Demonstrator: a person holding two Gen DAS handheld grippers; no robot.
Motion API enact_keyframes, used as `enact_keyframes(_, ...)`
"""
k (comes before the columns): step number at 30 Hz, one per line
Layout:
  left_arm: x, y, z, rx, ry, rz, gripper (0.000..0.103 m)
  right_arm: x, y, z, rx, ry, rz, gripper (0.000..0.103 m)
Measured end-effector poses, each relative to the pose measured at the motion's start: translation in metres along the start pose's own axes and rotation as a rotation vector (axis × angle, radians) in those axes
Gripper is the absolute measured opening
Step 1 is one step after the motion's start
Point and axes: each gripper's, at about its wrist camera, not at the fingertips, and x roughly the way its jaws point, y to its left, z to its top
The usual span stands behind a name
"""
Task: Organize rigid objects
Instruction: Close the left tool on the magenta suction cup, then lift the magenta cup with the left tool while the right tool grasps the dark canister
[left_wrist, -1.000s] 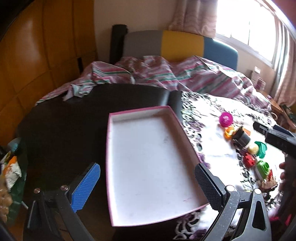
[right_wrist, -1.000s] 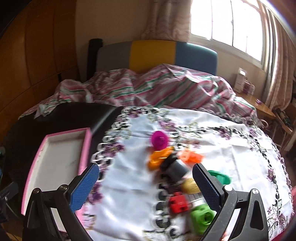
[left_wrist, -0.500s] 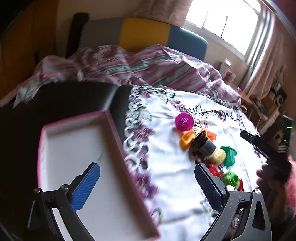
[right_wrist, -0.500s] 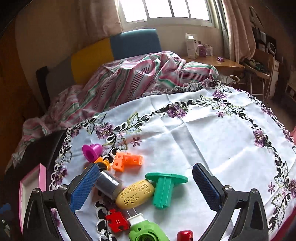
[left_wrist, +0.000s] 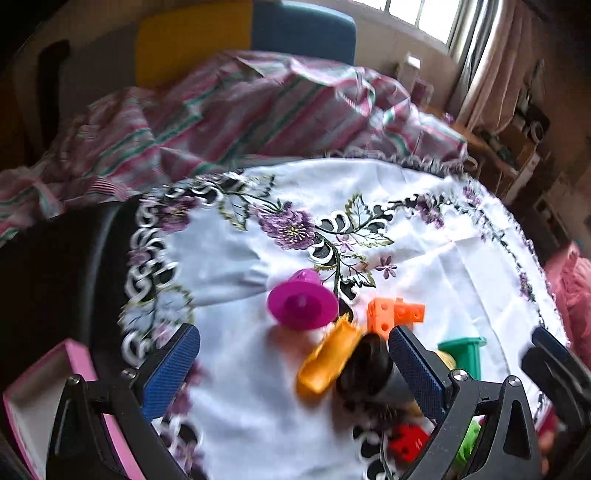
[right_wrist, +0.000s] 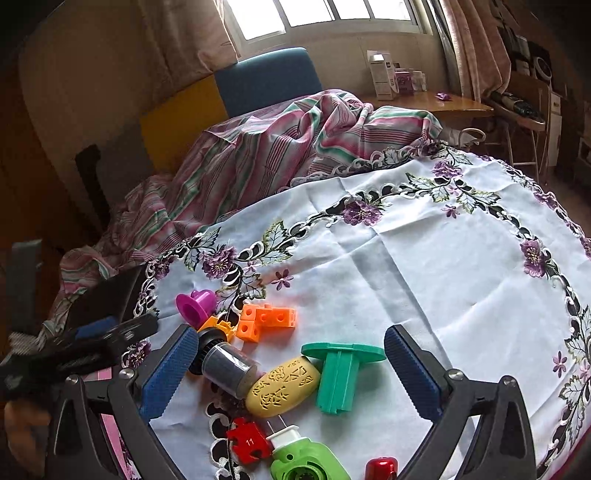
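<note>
While the left wrist camera looked across the cloth-covered tabletop (left_wrist: 424, 266), the left gripper (left_wrist: 295, 369) hovered with its fingers (left_wrist: 171, 369) spread wide, grasping nothing. Between them lay one magenta cup-shaped toy (left_wrist: 302, 303) at 12 o'clock and one orange-yellow piece (left_wrist: 328, 363) toward 2 o'clock, touching one dark cylinder (left_wrist: 369, 373). One orange cube block (left_wrist: 395, 314) sat just beyond, one green peg (left_wrist: 463, 350) at 3 o'clock. One pink-rimmed box (left_wrist: 79, 358) showed at 8 o'clock, off the cloth.

From the right wrist camera, the right gripper (right_wrist: 288, 373) also hung released, fingers (right_wrist: 415, 373) wide apart over the pile. Counted there: one magenta toy (right_wrist: 194, 303), one orange block (right_wrist: 266, 321), one glitter-filled cylinder (right_wrist: 227, 369), one yellow patterned capsule (right_wrist: 282, 386) touching it, one green peg (right_wrist: 340, 373), one red puzzle piece (right_wrist: 247, 443), one light-green toy (right_wrist: 306, 461) and one red cap (right_wrist: 382, 467) at 6 o'clock. The left gripper (right_wrist: 92, 339) entered blurred at 9 o'clock.
</note>
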Motion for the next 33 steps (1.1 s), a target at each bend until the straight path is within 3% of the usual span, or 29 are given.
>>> enact_keyframes(8,0.049,-0.007,0.027,0.080,0.060,0.035,0.101,0.004,0.004,-0.001,-0.022,0.012,0.001,0.103)
enact_keyframes(9,0.054,-0.008,0.028,0.091,0.071,0.033,0.093,0.004,0.004,-0.001,-0.028,0.015,-0.001,0.103)
enact_keyframes(10,0.060,-0.008,0.028,0.096,0.085,0.023,0.074,0.005,0.005,-0.001,-0.031,0.016,-0.004,0.103)
enact_keyframes(11,0.066,-0.007,0.027,0.096,0.108,0.003,0.062,0.005,0.004,-0.002,-0.033,0.018,-0.008,0.103)
enact_keyframes(12,0.070,-0.005,0.025,0.085,0.136,-0.025,0.057,0.006,0.004,-0.002,-0.035,0.021,-0.010,0.103)
enact_keyframes(20,0.023,0.026,0.005,-0.027,0.028,-0.103,0.056,0.008,0.003,-0.004,-0.038,0.035,-0.020,0.103)
enact_keyframes(23,-0.007,0.037,-0.008,-0.056,-0.017,-0.092,0.056,0.010,0.007,-0.005,-0.050,0.049,-0.007,0.103)
enact_keyframes(28,-0.056,0.050,-0.039,-0.074,-0.081,-0.067,0.056,0.014,0.032,-0.015,-0.169,0.091,0.053,0.101)
enact_keyframes(33,-0.100,0.070,-0.075,-0.117,-0.113,-0.078,0.056,0.025,0.079,-0.031,-0.436,0.163,0.071,0.096)
